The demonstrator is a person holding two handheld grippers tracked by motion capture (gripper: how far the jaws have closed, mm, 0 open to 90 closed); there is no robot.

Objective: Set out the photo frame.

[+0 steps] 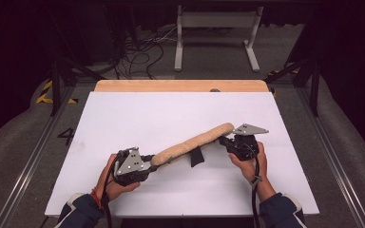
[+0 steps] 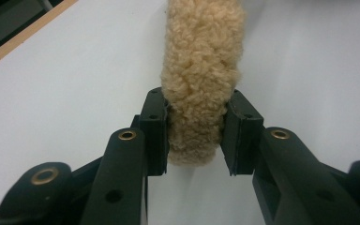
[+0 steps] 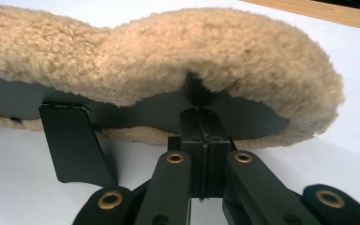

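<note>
Fleece pad (image 1: 195,141): above white worktop (image 1: 138,114) | left hand-held gripper (image 1: 148,160) clamps 8 o'clock end | right hand-held gripper (image 1: 224,140) pinches 2 o'clock edge | black strap (image 1: 196,156) dangles beneath.

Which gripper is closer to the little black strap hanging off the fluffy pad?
Right. The right gripper pinches the pad near its far end, with the strap just beside it. The left gripper clamps the pad's other end, farther from the strap.
</note>
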